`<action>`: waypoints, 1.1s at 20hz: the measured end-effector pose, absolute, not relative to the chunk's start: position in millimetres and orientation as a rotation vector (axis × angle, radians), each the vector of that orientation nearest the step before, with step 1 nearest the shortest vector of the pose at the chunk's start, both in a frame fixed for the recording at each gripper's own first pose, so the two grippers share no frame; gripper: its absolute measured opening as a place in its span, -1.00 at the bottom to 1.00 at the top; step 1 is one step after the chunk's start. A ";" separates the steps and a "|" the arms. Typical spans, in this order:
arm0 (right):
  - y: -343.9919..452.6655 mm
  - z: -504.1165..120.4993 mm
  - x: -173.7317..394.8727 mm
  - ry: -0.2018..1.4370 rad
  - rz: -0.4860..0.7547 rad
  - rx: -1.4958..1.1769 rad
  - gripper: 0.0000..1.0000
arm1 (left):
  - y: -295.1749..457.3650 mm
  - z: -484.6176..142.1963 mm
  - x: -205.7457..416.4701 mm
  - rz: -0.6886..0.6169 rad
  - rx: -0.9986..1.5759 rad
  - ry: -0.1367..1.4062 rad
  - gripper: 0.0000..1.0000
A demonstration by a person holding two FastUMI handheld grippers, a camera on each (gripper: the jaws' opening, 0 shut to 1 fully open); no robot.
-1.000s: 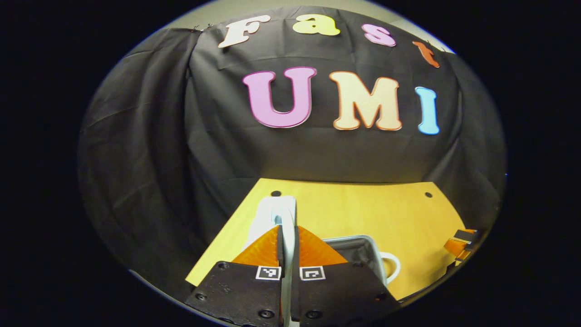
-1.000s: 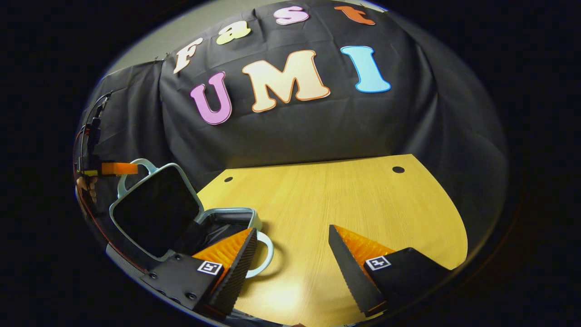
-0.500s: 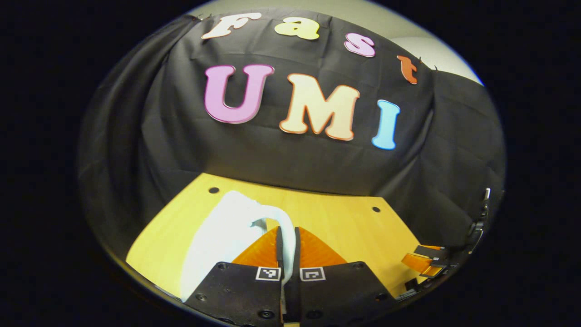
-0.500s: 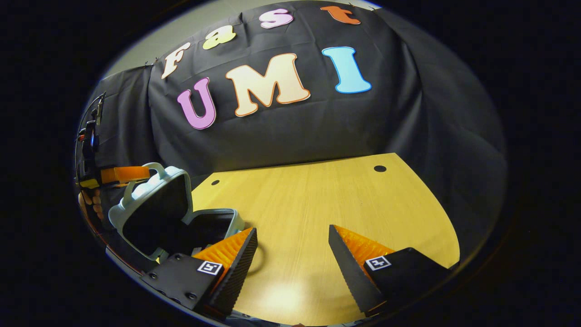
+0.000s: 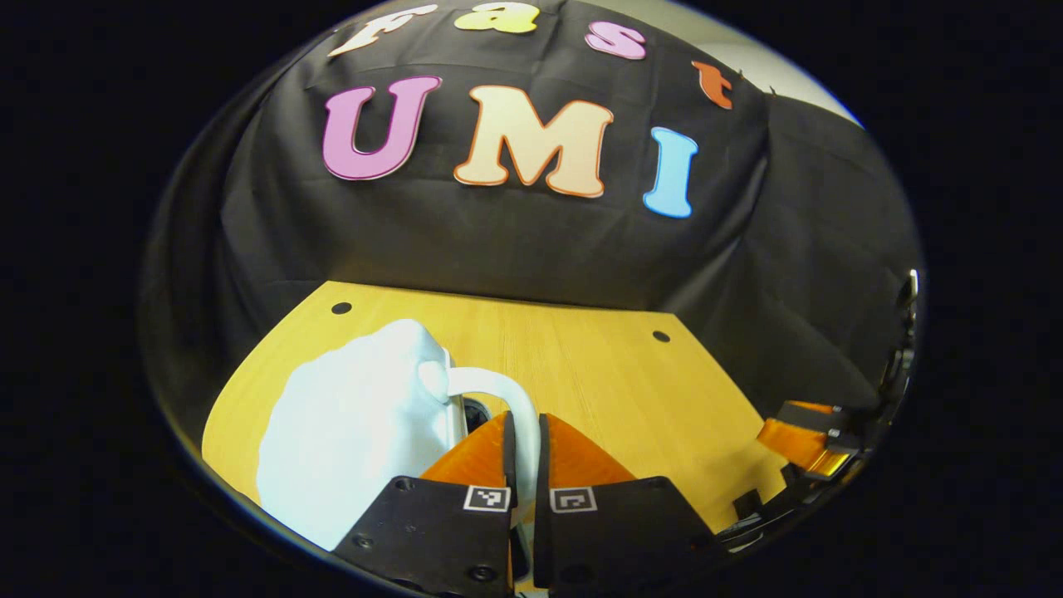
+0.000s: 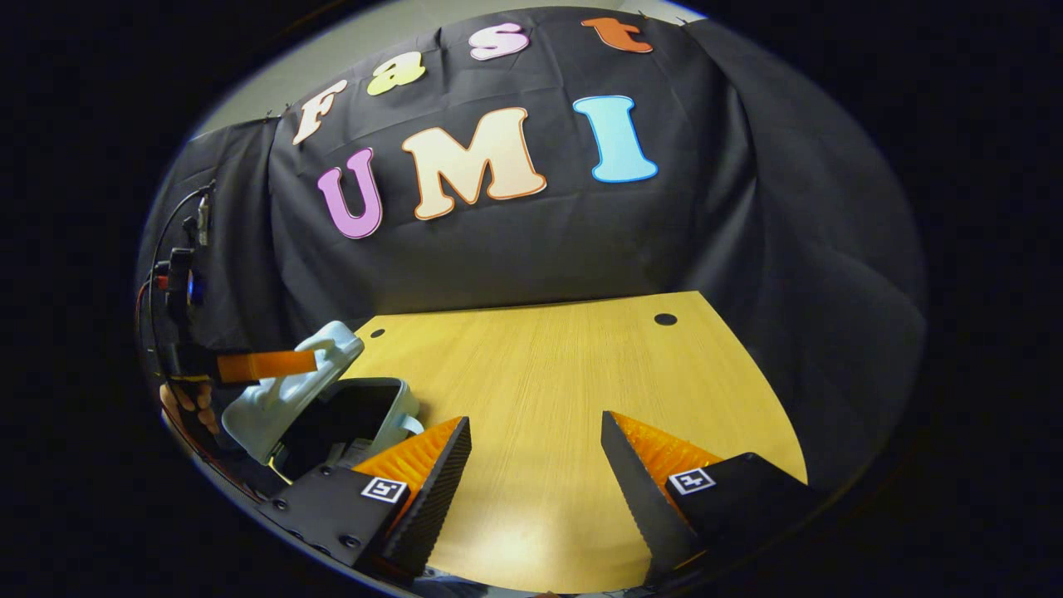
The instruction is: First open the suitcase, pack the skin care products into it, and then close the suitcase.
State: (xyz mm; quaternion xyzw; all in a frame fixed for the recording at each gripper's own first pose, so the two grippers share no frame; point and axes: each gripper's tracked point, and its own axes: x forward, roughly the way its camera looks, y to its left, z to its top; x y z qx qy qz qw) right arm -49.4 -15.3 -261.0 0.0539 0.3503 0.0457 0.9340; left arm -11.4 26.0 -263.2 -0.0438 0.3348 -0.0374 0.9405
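The small pale blue suitcase sits at the table's left side in the right gripper view, its lid [image 6: 278, 399] tilted low over the dark open base [image 6: 378, 407]. My left gripper [image 5: 523, 440] is shut on the lid's white handle [image 5: 502, 390], and the pale lid shell [image 5: 349, 432] lies just left of its fingers. In the right gripper view the left gripper [image 6: 266, 365] shows as orange fingers on that handle. My right gripper [image 6: 531, 465] stands open over the table beside the base, with nothing between its fingers. What lies inside the base is too dark to tell.
The yellow wooden table [image 6: 565, 374] stretches right of the suitcase, with small round holes near its back edge. Black cloth walls close it in behind and at both sides. A hand [image 6: 187, 403] holds the left gripper. The right gripper [image 5: 801, 440] shows at the far right.
The left gripper has swung the lid by its handle from nearly upright down towards the base. The right gripper has stayed open and nearly still.
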 end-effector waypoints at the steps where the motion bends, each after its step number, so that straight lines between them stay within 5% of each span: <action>1: -19.5 -256.5 -47.5 0.706 0.103 0.111 0.96 | 19.7 -271.7 -14.3 -0.077 -0.060 0.694 -0.90; 4: -28.0 -235.4 -36.9 0.640 0.141 0.107 0.96 | -1.3 -257.3 -13.1 -0.068 -0.032 0.614 -0.60; 6: -32.6 -208.6 -25.0 0.558 0.163 0.094 0.96 | -9.2 -224.6 -6.6 -0.031 -0.016 0.503 -0.09; 7: -34.4 -193.1 -18.4 0.513 0.165 0.086 0.96 | -10.5 -205.9 -2.4 -0.006 -0.007 0.449 0.34; 9: -31.1 -157.4 -6.7 0.412 0.167 0.085 0.96 | -8.2 -167.0 2.0 0.047 0.012 0.345 0.77; 13: -23.6 -81.3 7.2 0.194 0.134 0.061 0.94 | 7.4 -79.9 4.2 0.108 0.097 0.131 0.99; 14: -18.5 -64.5 5.6 0.155 0.131 0.056 0.95 | 8.9 -63.0 4.0 0.104 0.113 0.101 0.87; 22: 22.5 1.4 -17.7 0.012 0.081 0.070 0.94 | 18.7 -24.8 -17.3 0.050 0.089 0.051 0.87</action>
